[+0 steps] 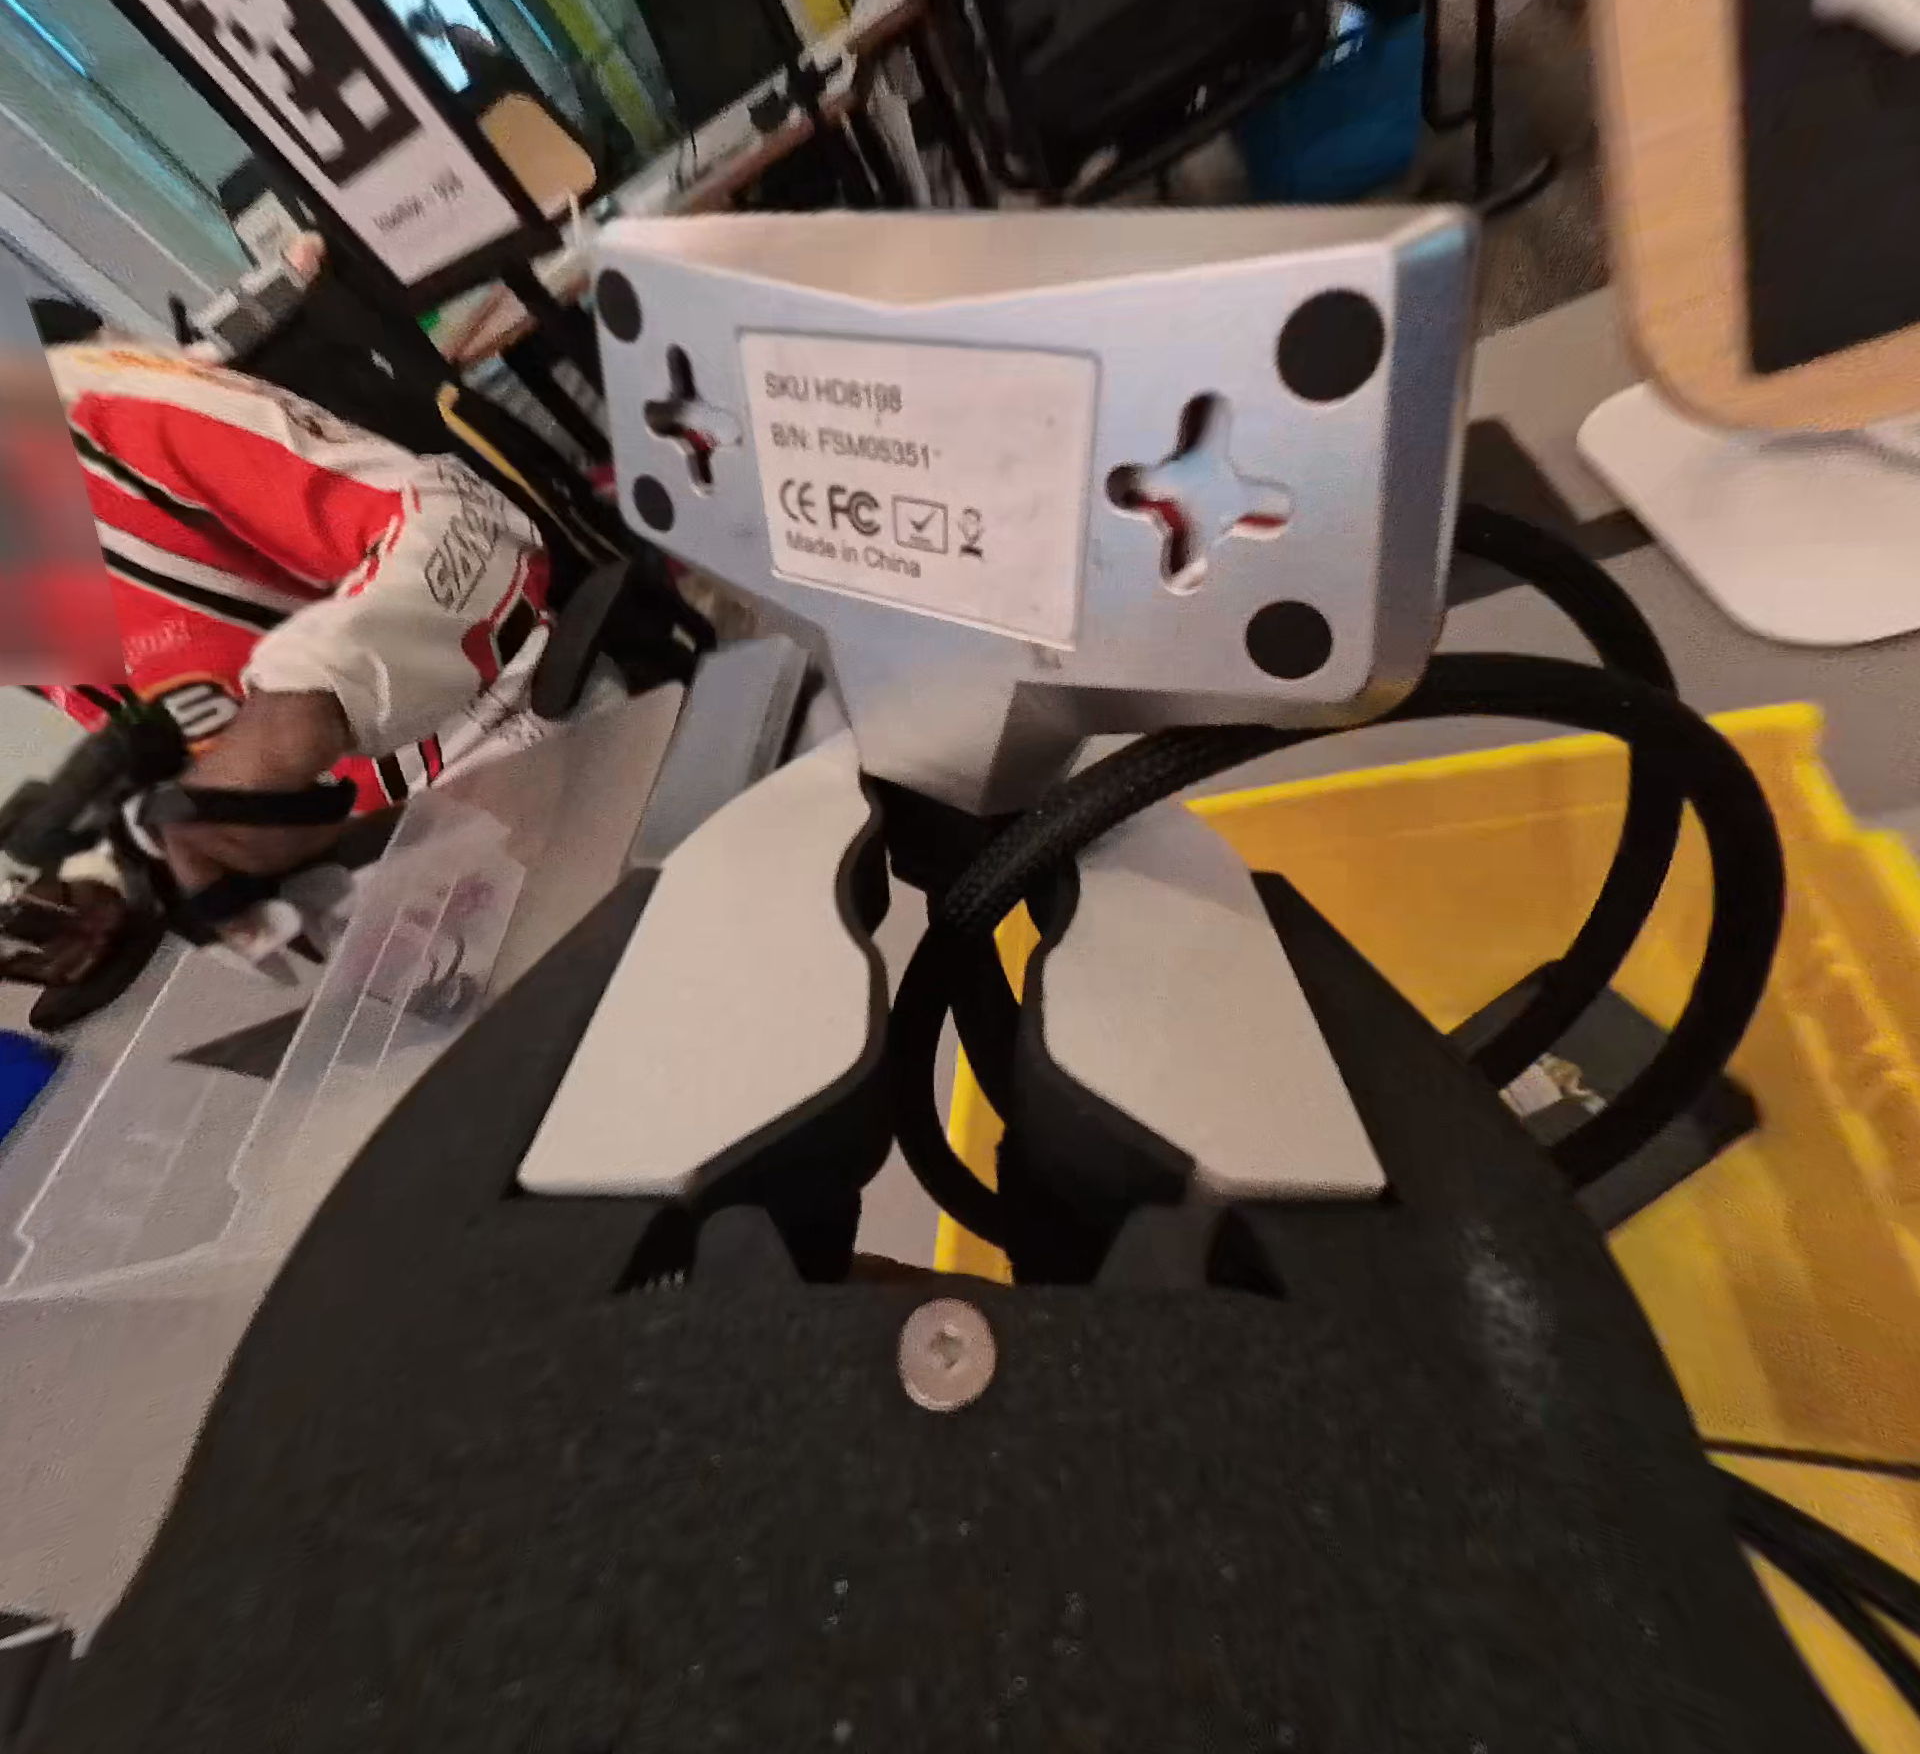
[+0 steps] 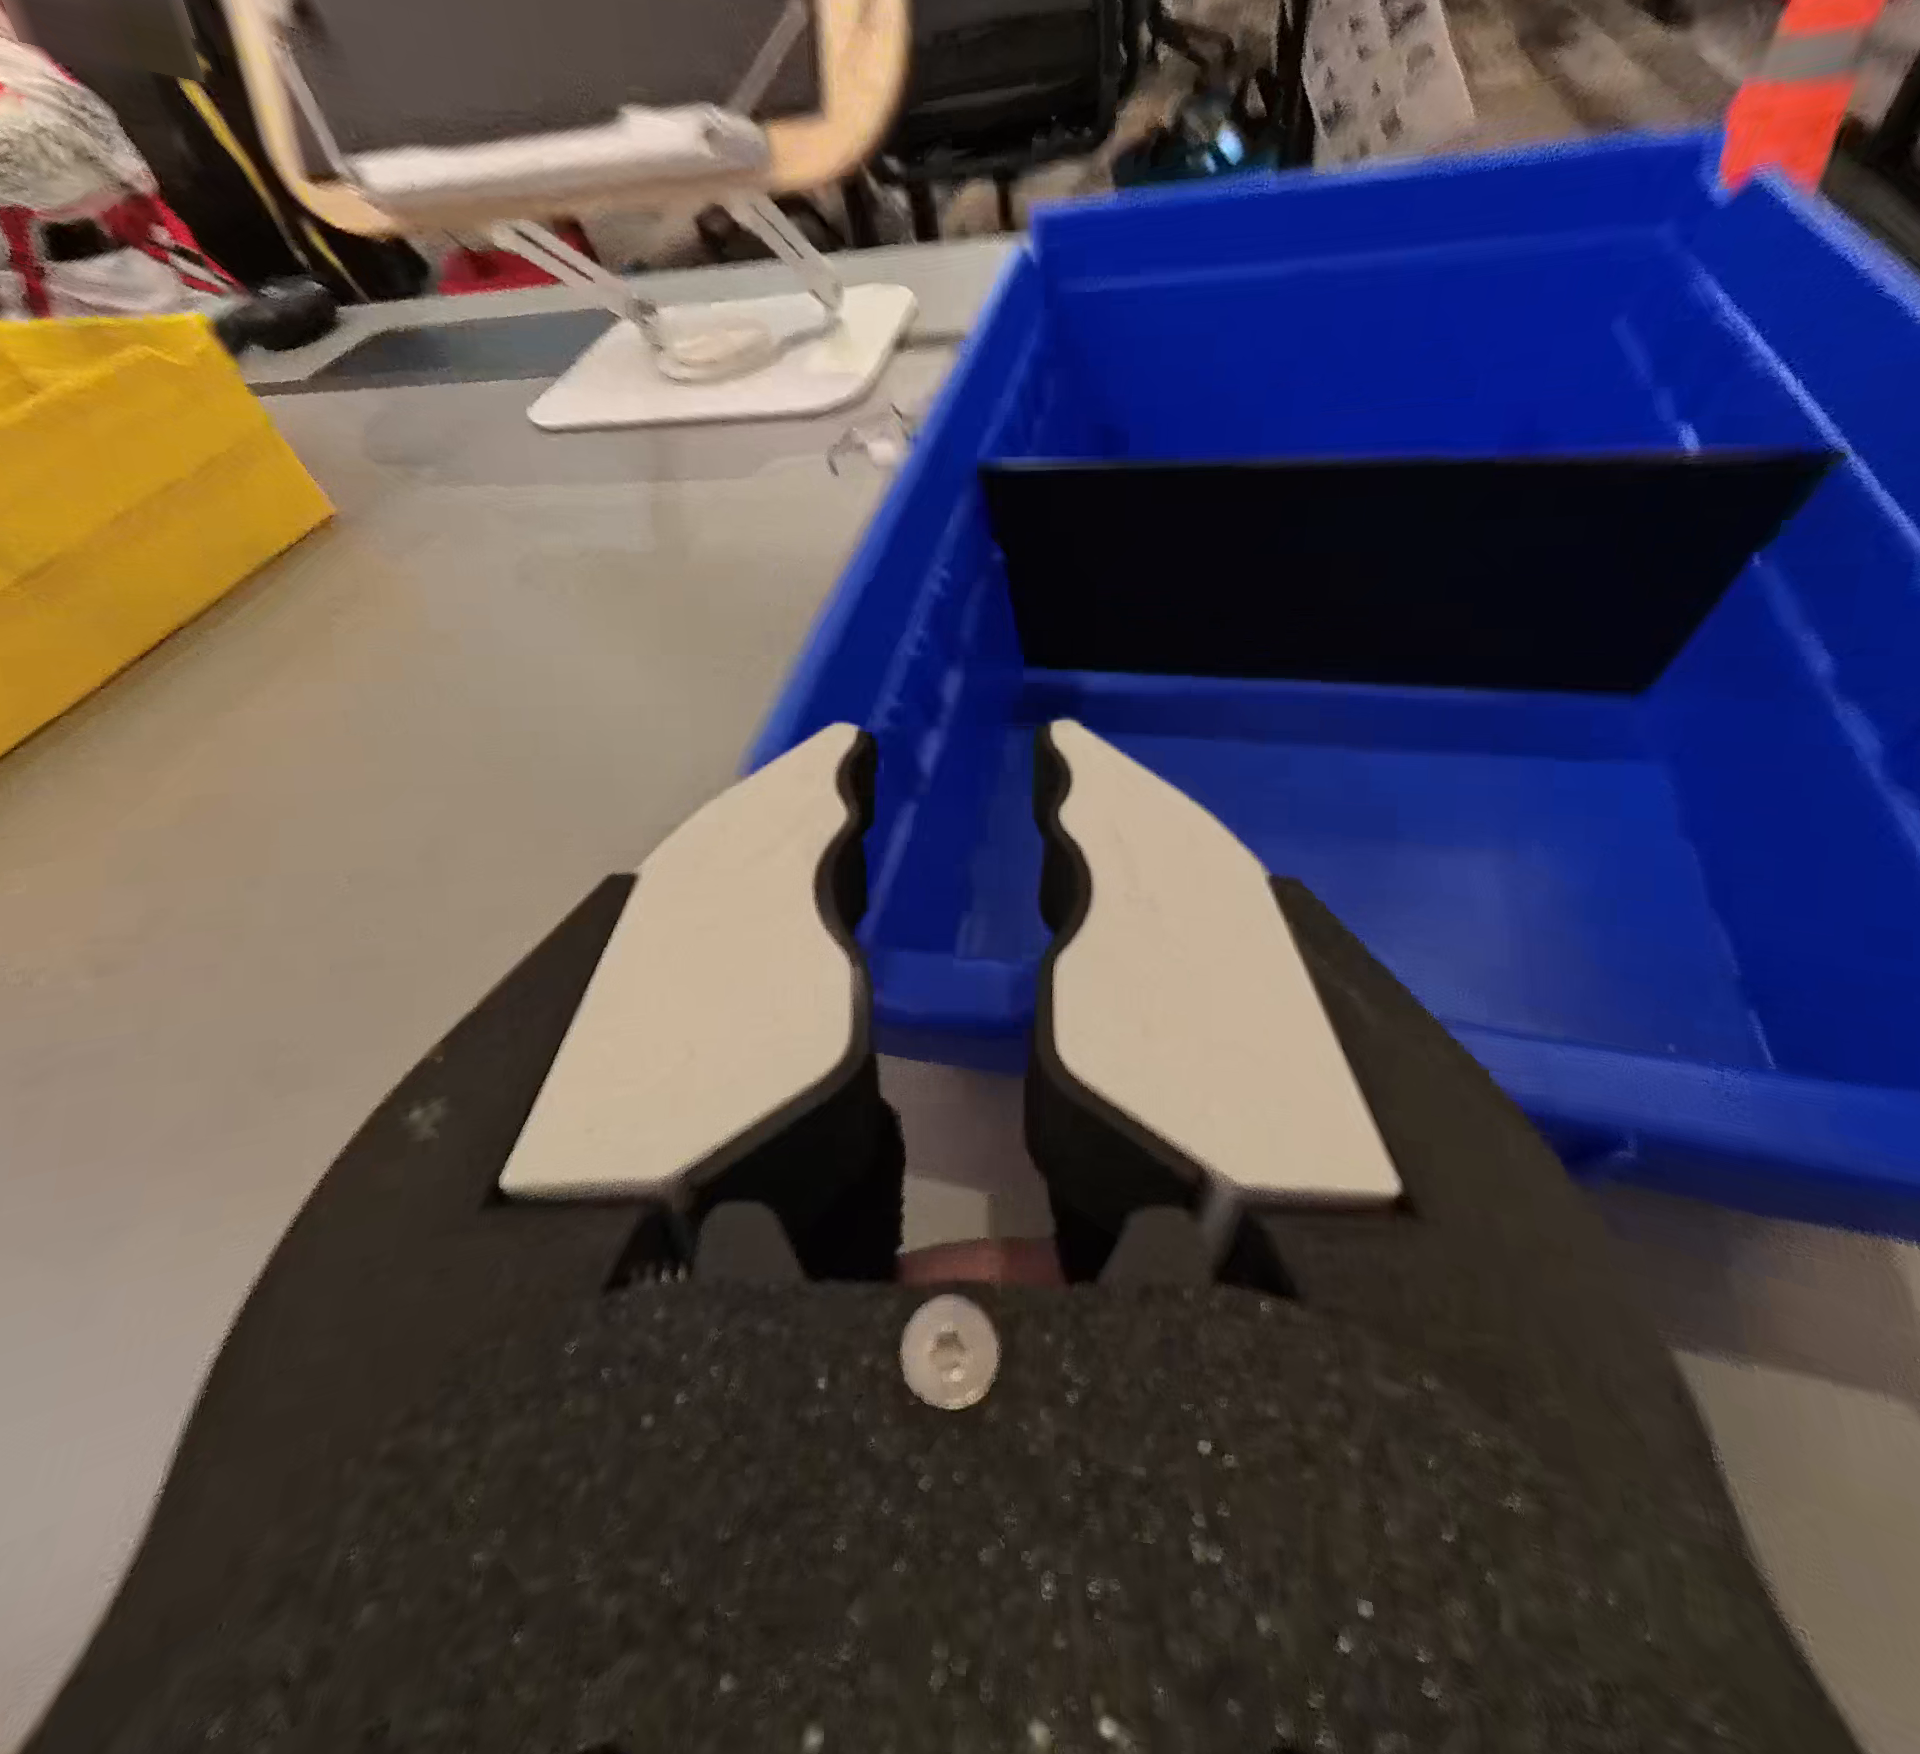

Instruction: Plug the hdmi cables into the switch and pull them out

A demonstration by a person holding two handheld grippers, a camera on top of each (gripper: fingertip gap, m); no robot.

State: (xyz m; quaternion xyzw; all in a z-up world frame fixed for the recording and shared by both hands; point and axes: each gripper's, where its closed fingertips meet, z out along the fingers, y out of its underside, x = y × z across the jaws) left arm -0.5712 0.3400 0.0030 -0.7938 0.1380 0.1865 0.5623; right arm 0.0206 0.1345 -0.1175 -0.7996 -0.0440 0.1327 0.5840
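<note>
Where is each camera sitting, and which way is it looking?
Left wrist view: sits on the left claw, looking forward along its fingers at the silver switch it holds underside-up, black cable looping over a yellow bin.
Right wrist view: sits on the right claw, looking forward over the grey table at a blue bin; its fingers are apart and hold nothing.
Both views share: the yellow bin and the wood-framed screen on its white stand.

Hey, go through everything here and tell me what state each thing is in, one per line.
Left gripper: shut on silver metal HDMI switch.
Silver metal HDMI switch: lifted, underside toward the camera.
Black braided cable: looped over yellow plastic bin.
Right gripper: open, holding nothing.
Blue plastic bin: near compartment empty, black divider upright.
</note>
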